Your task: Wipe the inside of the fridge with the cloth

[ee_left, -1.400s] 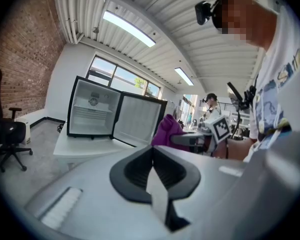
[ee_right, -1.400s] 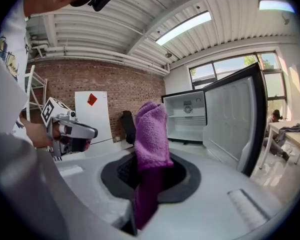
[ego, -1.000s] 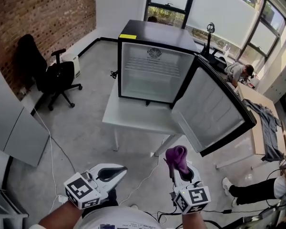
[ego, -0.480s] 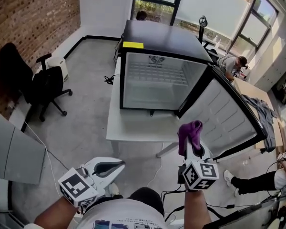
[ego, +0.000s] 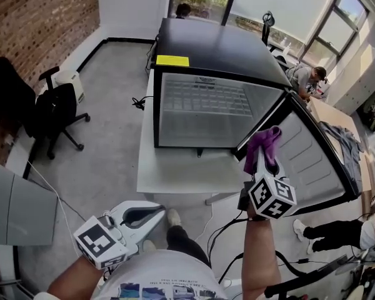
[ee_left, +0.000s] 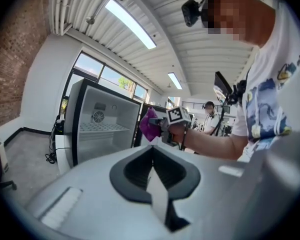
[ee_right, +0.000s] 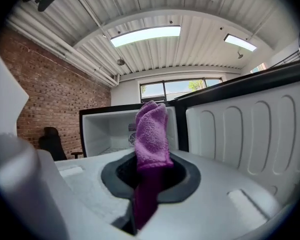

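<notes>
A small black fridge (ego: 219, 49) stands on a white table (ego: 175, 170), its door (ego: 312, 158) swung open to the right and its white inside (ego: 206, 111) showing a wire shelf. My right gripper (ego: 264, 158) is shut on a purple cloth (ego: 262, 141) that sticks up from its jaws, in front of the open door; the cloth (ee_right: 151, 134) fills the middle of the right gripper view. My left gripper (ego: 151, 212) hangs low at the left, shut with nothing in it, away from the fridge (ee_left: 97, 126).
A black office chair (ego: 50, 114) stands at the left by the brick wall. A yellow note (ego: 172, 60) lies on the fridge top. People sit at desks behind and to the right (ego: 306, 80). Cables (ego: 231, 230) trail on the floor.
I have stepped closer to the fridge. My right gripper with the cloth has risen and moved forward toward the open door. The left gripper stays low.
</notes>
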A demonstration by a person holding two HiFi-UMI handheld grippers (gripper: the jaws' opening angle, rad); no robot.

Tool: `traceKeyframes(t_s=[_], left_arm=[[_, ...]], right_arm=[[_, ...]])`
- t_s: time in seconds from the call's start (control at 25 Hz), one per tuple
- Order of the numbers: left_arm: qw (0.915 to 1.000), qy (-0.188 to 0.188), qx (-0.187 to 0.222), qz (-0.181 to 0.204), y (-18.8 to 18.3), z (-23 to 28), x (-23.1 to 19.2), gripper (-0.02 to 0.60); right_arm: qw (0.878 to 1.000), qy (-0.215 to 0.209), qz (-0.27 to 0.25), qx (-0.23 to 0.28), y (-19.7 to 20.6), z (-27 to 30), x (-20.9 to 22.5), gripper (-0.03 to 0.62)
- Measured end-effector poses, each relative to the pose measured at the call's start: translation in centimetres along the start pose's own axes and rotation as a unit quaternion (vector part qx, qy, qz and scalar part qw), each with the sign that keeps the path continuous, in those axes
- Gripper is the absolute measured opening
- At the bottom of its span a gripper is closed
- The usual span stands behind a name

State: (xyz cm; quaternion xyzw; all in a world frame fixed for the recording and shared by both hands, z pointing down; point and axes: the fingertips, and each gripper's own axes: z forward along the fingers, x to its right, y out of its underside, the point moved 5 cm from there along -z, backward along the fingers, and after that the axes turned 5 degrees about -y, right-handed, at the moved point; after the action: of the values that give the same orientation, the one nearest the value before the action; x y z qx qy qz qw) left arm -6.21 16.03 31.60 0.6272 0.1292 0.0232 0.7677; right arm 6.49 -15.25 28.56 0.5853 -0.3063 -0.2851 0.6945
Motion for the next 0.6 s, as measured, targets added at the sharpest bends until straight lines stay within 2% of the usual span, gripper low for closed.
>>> traceKeyframes(t_s=[0.6], left_arm=[[0.9999, -0.006, -0.009, 0.008, -3.7, 6.0, -5.4, 0.006]], right_arm=[[0.998, 0.046, 0.03, 0.024, -2.1, 11.4, 3.9, 0.054]])
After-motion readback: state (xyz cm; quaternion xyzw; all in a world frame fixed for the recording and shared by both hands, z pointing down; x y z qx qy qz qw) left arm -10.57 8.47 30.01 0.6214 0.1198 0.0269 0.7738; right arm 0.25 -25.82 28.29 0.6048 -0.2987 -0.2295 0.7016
